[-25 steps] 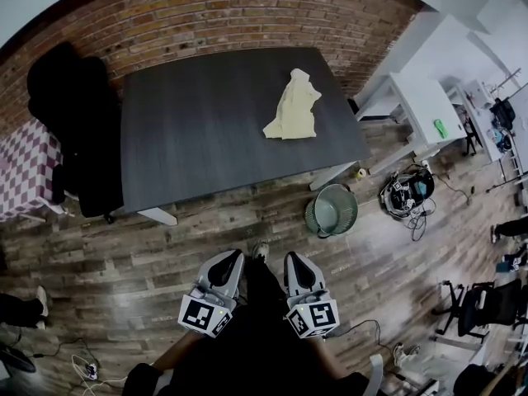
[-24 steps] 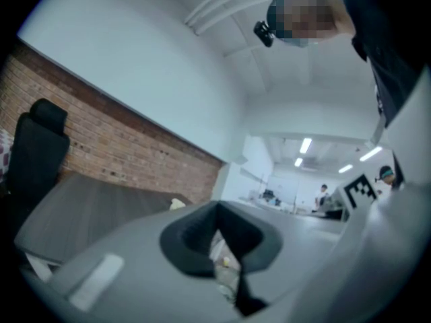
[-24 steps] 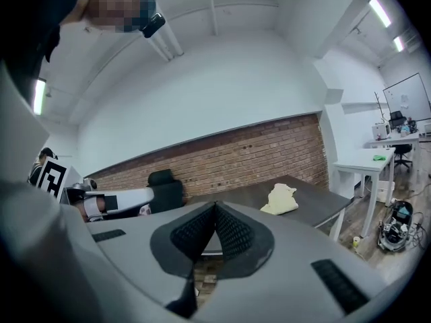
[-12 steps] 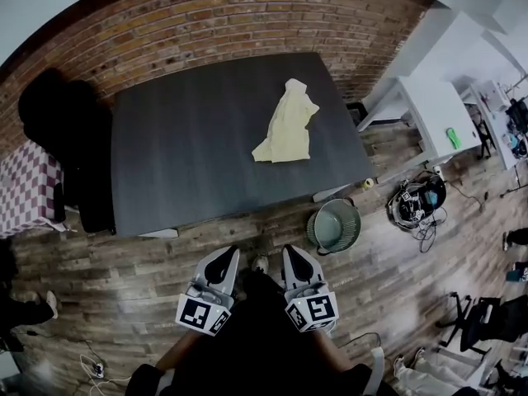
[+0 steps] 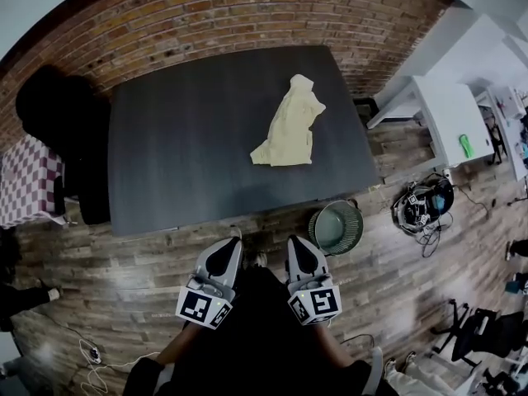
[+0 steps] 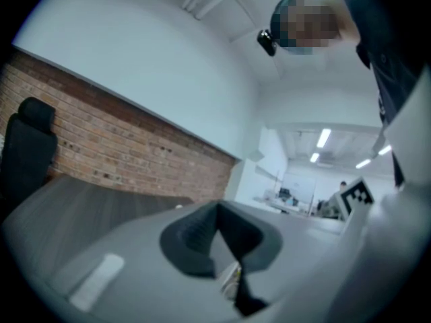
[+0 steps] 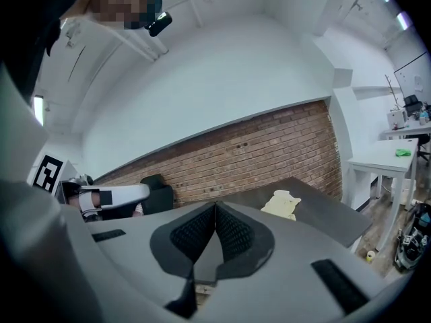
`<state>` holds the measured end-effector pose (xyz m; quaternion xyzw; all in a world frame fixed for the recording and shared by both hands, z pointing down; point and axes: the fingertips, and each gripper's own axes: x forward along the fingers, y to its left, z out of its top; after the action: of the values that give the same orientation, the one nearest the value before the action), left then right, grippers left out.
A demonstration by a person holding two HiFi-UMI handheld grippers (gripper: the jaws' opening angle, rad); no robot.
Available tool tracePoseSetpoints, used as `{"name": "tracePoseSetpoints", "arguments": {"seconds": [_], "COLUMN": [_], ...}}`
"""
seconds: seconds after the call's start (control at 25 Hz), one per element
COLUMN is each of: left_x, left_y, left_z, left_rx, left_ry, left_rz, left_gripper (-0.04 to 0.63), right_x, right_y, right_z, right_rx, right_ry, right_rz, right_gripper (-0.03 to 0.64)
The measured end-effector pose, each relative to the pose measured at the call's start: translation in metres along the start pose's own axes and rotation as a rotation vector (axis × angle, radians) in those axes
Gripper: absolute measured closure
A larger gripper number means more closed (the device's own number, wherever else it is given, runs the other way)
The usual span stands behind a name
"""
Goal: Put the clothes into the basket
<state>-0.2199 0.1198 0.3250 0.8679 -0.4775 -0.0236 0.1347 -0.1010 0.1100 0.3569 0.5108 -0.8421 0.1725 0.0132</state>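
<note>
A pale yellow garment [image 5: 287, 124] lies crumpled on the right half of the dark grey table [image 5: 181, 155]. It also shows far ahead in the right gripper view as the garment [image 7: 281, 204]. A round green basket [image 5: 336, 226] stands on the wooden floor by the table's near right corner. Both grippers are held close to the body, short of the table's near edge. My left gripper [image 5: 228, 248] [image 6: 217, 207] has its pads together with nothing between them. My right gripper [image 5: 299, 246] [image 7: 215, 206] is likewise shut and empty, just left of the basket.
A black chair [image 5: 59, 114] stands at the table's left, with a checkered surface [image 5: 25, 180] beside it. A white desk [image 5: 450, 118] is at the right, and gear with cables [image 5: 422, 203] lies on the floor below it. A brick wall [image 5: 214, 15] backs the table.
The whole view has shifted toward the table, so table and basket now lie closer to the grippers. Both grippers stay side by side and shut.
</note>
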Motion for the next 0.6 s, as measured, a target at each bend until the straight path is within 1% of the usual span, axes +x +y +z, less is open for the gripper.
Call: {"name": "tracePoseSetpoints", "arguments": {"seconds": [0.12,0.28,0.44,0.6], "left_x": [0.018,0.05,0.093,0.139], "left_y": [0.009,0.022,0.04,0.06], "left_z": [0.003,0.002,0.009,0.021], "left_rx": [-0.002,-0.014,-0.008,-0.005], "left_ry": [0.005,0.014,0.016,0.019], "left_rz": [-0.004,-0.034,-0.08,-0.112], "left_gripper": [0.591,0.591,0.591,0.591], "right_x": [0.016,0.041,0.074,0.113], "right_y": [-0.009,-0.025,-0.044,-0.066], "right_z": [0.004,0.01,0.019,0.028], "right_rx": [0.001,-0.006,-0.016,-0.01], "right_ry": [0.004,0.01,0.012,0.039], "right_rz": [-0.004,-0.025,-0.056,-0.078], "right_gripper": [0.609,0.609,0.609,0.609]}}
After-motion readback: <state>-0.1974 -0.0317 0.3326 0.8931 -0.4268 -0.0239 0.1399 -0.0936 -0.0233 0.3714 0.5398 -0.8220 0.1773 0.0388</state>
